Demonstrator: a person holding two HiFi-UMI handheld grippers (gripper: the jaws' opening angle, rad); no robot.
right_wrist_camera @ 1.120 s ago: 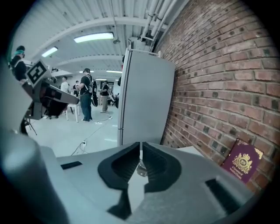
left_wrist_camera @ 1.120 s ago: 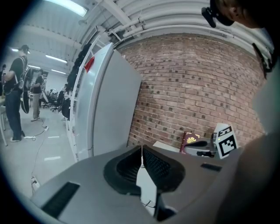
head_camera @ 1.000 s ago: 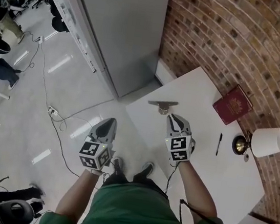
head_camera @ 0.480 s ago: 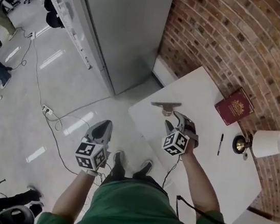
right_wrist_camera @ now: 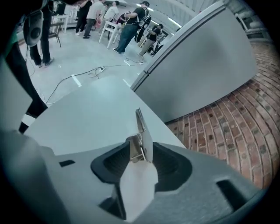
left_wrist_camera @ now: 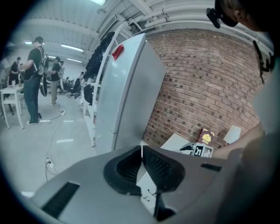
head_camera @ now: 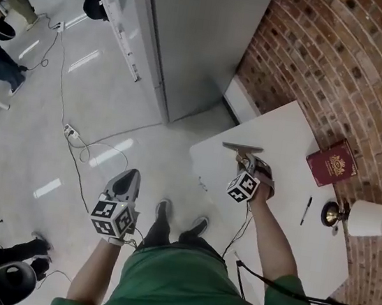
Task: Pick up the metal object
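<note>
The metal object [head_camera: 242, 148] is set at the far left edge of the white table [head_camera: 299, 139], its long axis running left to right. It is flanked by the 2 jaws of the right gripper [head_camera: 246, 164], which have just been closing and now appear to pinch it. The left gripper [head_camera: 130, 175] is pressed together, well apart over the floor.

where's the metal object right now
In the head view the metal object sits near the white table's upper-left edge, between the fingers of the right gripper, which have just been closing.
</note>
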